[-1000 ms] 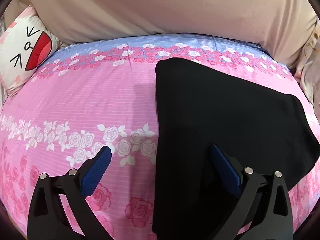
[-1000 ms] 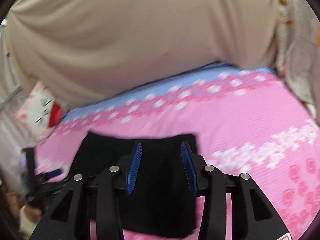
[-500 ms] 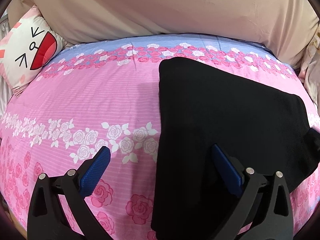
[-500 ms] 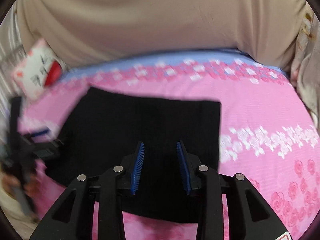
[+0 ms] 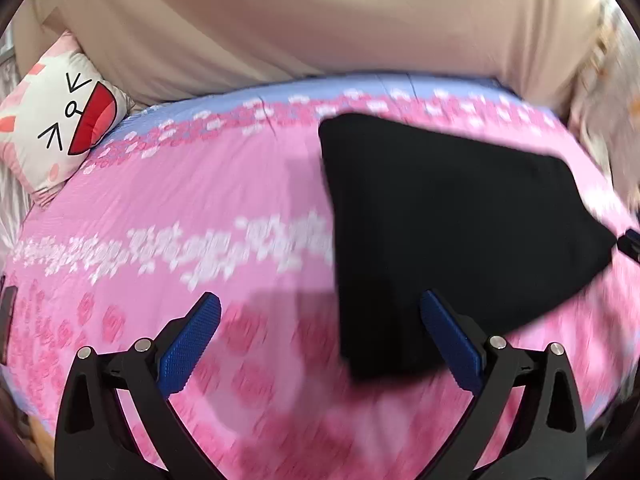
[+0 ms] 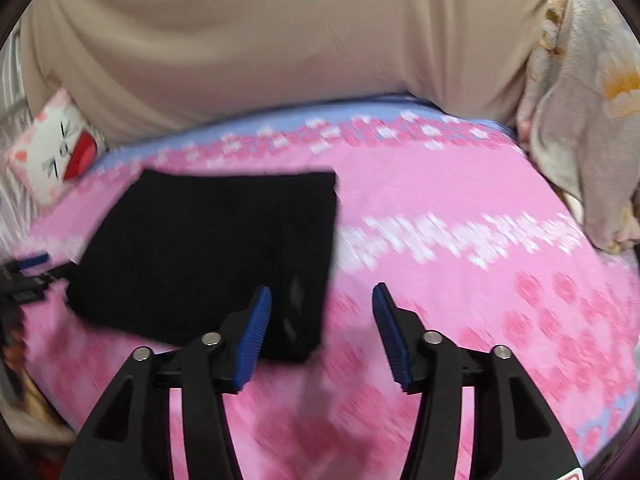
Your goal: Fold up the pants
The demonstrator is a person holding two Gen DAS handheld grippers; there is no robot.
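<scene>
in the left wrist view the left gripper (image 5: 320,340) sits at the bottom of the frame with its two blue pads far apart, wide and holding nothing. between the pads you see pink sheet and the near corner of the black pants (image 5: 448,232). the right pad is in front of the pants' lower edge, but it does not pinch them.

in the right wrist view the right gripper (image 6: 322,334) is at the bottom middle. its jaws have just been opening and now stand about half wide. nothing is squeezed between them. the near right corner of the pants shows just past the left pad, and only pink sheet shows at the right pad.

the pants are folded into a flat dark block. they lie on the bed (image 6: 460,208), which has a pink sheet with roses and a blue stripe at the far edge. in the right wrist view the block is in the left middle of the frame, and the other gripper peeks in at the left edge, beside the pants.

a cat pillow (image 5: 56,120) rests at the upper left. a tan cloth (image 6: 280,40) fills the top. a flowery cloth (image 6: 580,112) hangs at the upper right. both views are blurry.
</scene>
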